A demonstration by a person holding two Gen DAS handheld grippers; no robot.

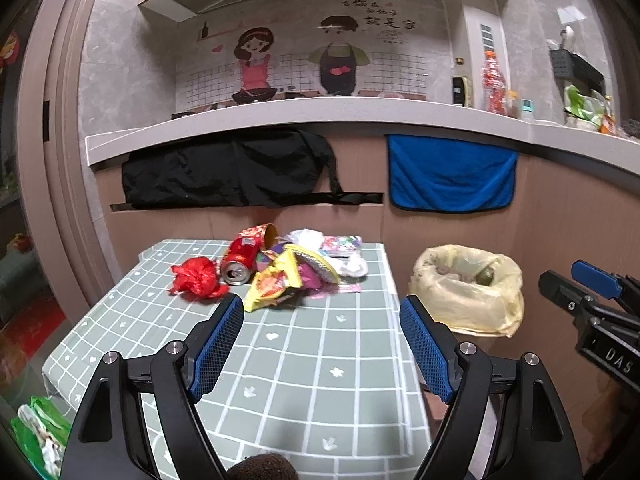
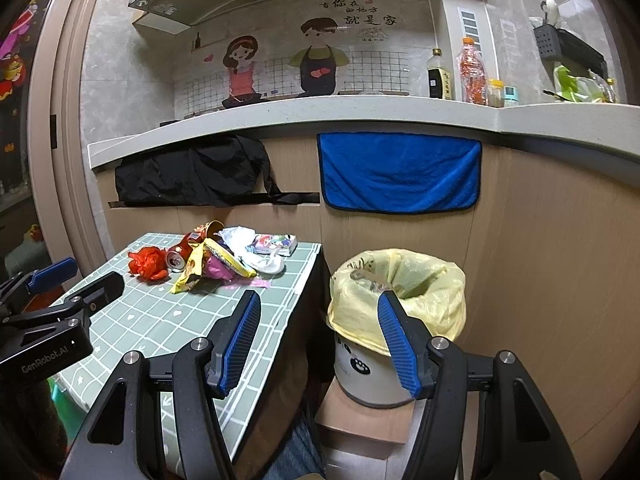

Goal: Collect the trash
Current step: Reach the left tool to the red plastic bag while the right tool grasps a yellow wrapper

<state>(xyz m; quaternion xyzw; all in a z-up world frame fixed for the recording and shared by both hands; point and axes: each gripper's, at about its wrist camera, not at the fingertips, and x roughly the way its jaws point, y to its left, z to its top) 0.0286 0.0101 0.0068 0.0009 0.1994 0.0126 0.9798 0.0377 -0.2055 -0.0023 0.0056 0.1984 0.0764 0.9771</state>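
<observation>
While both of my grippers hang above the near half of the small table with the grey-green, white-gridded cloth [image 1: 304, 364], neither one holds anything. My left gripper [image 1: 321, 312] has its two blue-padded fingers spread wide, with only bare cloth showing between them. My right gripper [image 2: 319, 310] is spread just as wide, out past the table's right edge, with its right finger in front of the bin.

All the trash lies in one heap at the far end of the table, near the wooden cabinet front. At the heap's left sits a crumpled red plastic wrapper [image 1: 197, 277], just beside a red drink can lying on its side [image 1: 241, 258] with its open mouth turned toward me. Behind the can a red-and-gold paper cup [image 1: 262, 233] lies tipped over. To the right of the can a yellow snack bag [image 1: 275, 282] sprawls nearest my fingers, with pink wrapper scraps [image 1: 312, 276] beside it, crumpled white tissue [image 1: 352, 266] further right, and a flat colourful printed packet [image 1: 342, 246] at the back.

On the floor side, right of the table, stands a white round bin lined with a pale yellow plastic bag [image 2: 424, 280], resting on a brown box [image 2: 362, 420]. Some dull scraps already lie inside it.

A blue towel [image 2: 400, 170] and a black cloth [image 2: 192, 174] hang from the counter behind.
</observation>
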